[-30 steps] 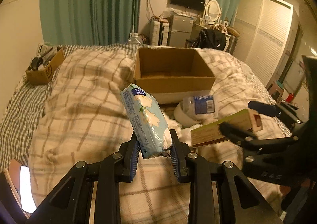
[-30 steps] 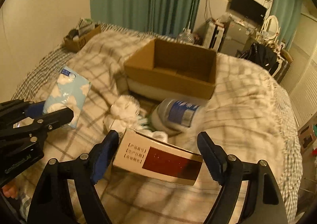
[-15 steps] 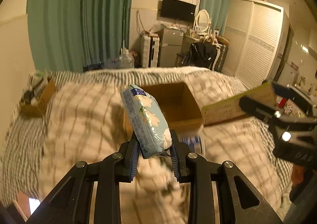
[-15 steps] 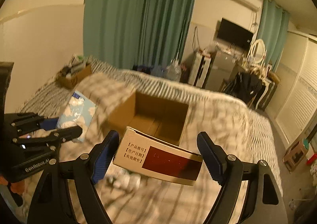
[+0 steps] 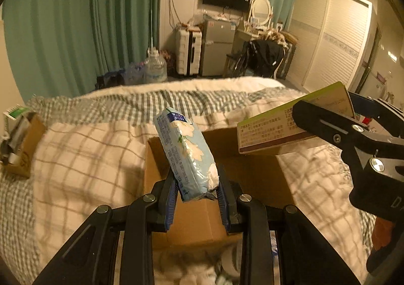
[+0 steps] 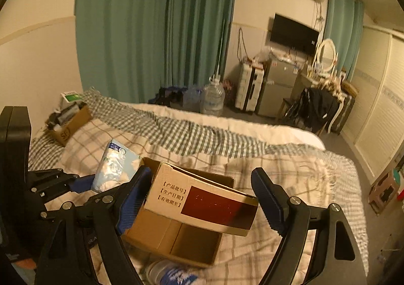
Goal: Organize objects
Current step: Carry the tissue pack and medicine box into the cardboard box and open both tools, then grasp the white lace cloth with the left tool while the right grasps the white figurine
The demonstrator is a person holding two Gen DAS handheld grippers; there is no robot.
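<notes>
My left gripper is shut on a light blue tissue pack, held upright over the near wall of an open cardboard box on the bed. My right gripper is shut on a long carton with a dark red panel, held above the same box. In the left wrist view the carton and the right gripper hang over the box's right side. In the right wrist view the tissue pack and the left gripper show at the left.
A plaid blanket covers the bed. A small cardboard box of clutter sits at the bed's far left. A plastic bottle and white cloth lie in front of the box. Water jugs, fridge and wardrobe stand beyond.
Both grippers have lifted their items from the blanket and moved forward over the cardboard box. The bottle and white cloth now lie below and behind them.
</notes>
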